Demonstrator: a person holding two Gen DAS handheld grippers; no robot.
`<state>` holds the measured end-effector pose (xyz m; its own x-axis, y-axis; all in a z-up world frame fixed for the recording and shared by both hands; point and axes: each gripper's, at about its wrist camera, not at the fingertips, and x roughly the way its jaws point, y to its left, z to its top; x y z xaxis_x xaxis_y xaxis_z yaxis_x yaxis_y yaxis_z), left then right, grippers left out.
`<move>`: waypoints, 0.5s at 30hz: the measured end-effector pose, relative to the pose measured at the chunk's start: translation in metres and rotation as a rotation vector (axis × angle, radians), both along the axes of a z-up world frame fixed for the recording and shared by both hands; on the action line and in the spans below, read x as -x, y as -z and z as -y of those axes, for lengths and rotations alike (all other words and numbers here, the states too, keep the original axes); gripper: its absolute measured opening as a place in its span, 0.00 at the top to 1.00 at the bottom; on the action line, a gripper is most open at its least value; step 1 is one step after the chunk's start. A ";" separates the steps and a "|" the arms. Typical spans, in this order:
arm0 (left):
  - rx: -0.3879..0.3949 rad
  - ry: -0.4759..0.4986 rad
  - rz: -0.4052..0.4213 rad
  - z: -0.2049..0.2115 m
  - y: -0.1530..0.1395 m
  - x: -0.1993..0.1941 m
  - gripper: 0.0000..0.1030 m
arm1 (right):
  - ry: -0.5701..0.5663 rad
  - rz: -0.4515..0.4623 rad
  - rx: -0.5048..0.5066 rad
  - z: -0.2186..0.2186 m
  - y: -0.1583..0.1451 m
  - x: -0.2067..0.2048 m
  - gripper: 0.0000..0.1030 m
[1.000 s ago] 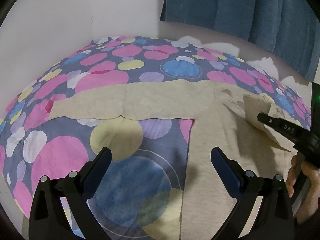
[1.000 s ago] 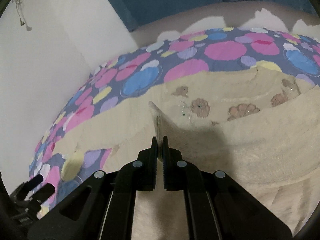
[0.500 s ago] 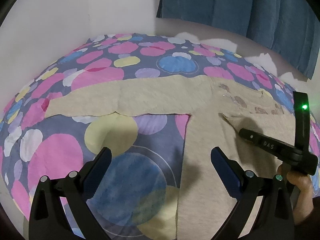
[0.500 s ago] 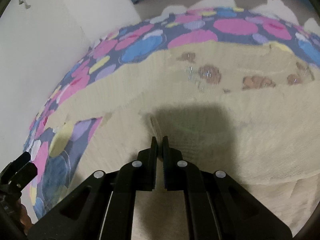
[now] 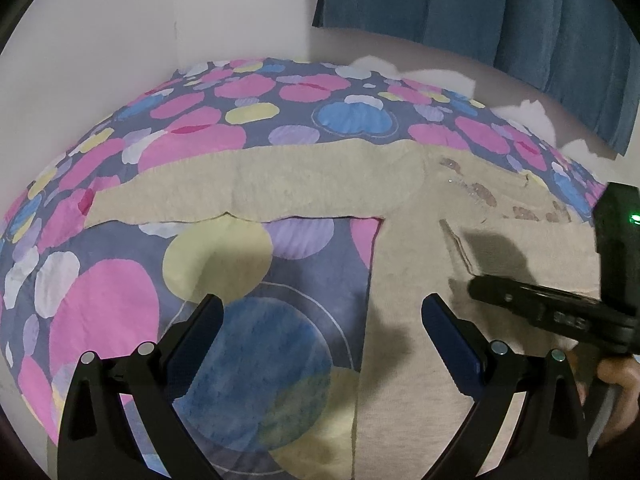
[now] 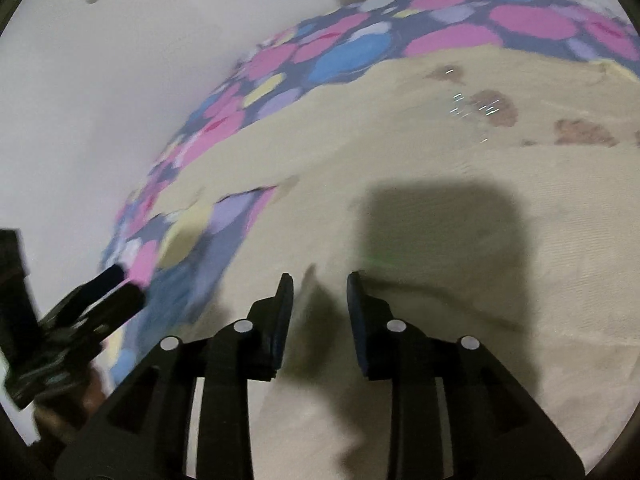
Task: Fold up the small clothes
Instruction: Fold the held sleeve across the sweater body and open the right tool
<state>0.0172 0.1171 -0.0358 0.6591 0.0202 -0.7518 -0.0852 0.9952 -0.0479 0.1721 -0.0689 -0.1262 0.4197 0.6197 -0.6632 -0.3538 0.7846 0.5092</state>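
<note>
Sweater (image 5: 408,288), beige, lies flat on the dotted bedsheet (image 5: 248,344); one sleeve (image 5: 256,192) is stretched sideways ahead of the left gripper (image 5: 322,324), the other sleeve is folded across the chest, its cuff end (image 5: 460,240) up front-right of that gripper.

Left gripper: tilted down, hovering, jaws spread wide, nothing between them. It straddles the sweater's side edge: left finger over bare sheet, right finger (image 5: 448,332) over the body.

Right gripper (image 6: 320,300): tilted down, low over the sweater's body, jaws opening. A small raised fold of knit (image 6: 310,276) stands in the gap near the left pad; the pads are clear of it, so the cloth is released. Frame is motion-blurred. Brown sequinned motifs (image 6: 496,108) lie well ahead of it.

Person's hand (image 5: 616,380) grips the right gripper's handle, at the left view's right edge.
</note>
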 end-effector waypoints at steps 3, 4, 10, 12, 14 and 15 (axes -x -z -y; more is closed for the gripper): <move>0.003 -0.005 -0.001 -0.003 0.001 0.000 0.04 | 0.015 0.035 -0.023 0.016 -0.014 0.012 0.71; 0.006 -0.007 -0.001 -0.005 0.001 0.000 0.04 | 0.028 0.046 -0.037 0.026 -0.018 0.017 0.66; 0.043 -0.028 -0.009 -0.016 0.005 -0.003 0.04 | 0.186 0.105 -0.076 0.119 -0.033 0.056 0.46; 0.051 -0.036 -0.013 -0.019 0.007 -0.004 0.04 | 0.244 0.096 -0.099 0.151 -0.027 0.069 0.44; 0.055 -0.046 -0.017 -0.023 0.009 -0.005 0.04 | 0.310 0.077 -0.128 0.186 -0.018 0.082 0.37; 0.057 -0.050 -0.018 -0.025 0.010 -0.006 0.04 | 0.351 0.070 -0.145 0.204 -0.013 0.089 0.35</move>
